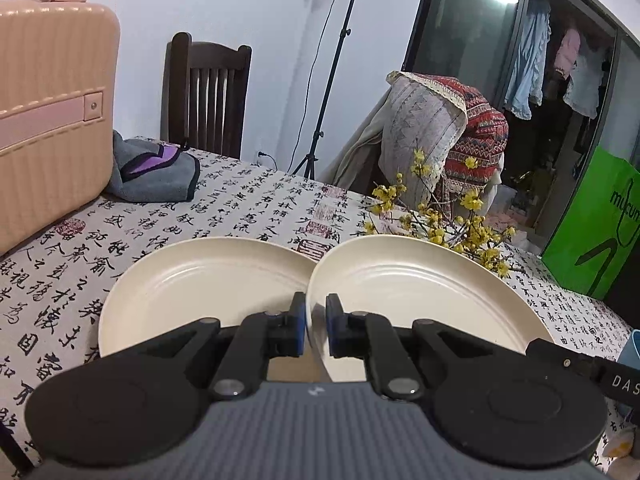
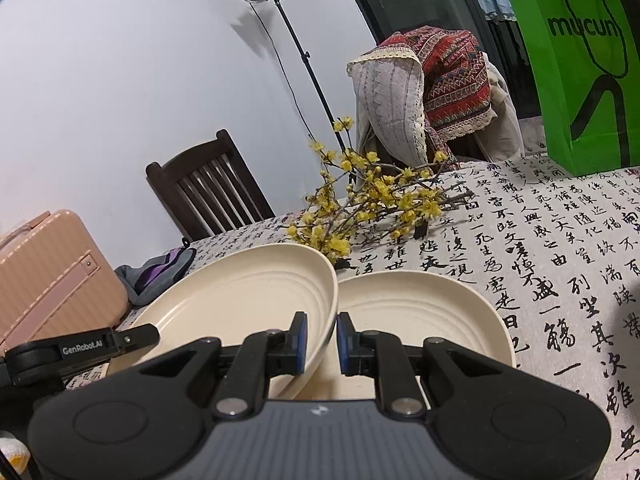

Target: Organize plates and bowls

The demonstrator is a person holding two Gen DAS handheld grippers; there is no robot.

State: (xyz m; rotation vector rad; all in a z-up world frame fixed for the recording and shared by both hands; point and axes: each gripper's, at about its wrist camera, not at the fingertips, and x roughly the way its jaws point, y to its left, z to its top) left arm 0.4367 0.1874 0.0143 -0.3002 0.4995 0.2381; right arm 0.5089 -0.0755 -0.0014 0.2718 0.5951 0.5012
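Three cream plates are on a table with a calligraphy cloth (image 1: 248,208). My left gripper (image 1: 316,320) is shut on the left rim of the middle plate (image 1: 420,292). In the right wrist view, my right gripper (image 2: 322,340) is shut on the right rim of that same plate (image 2: 240,300), which is lifted and tilted. A second plate (image 1: 200,280) lies flat on the cloth to its left. The third plate (image 2: 420,312) lies flat to its right, partly under the raised rim. Each view shows the other gripper's finger (image 1: 548,350) (image 2: 136,334) at the far rim.
A pink suitcase (image 1: 52,120) and a grey-purple cloth (image 1: 156,176) lie at the back left. Yellow flower branches (image 1: 452,224) lie just behind the plates. A green paper bag (image 1: 592,236) stands at the right. Behind the table are a dark wooden chair (image 1: 204,92) and a cloth-draped chair (image 1: 448,128).
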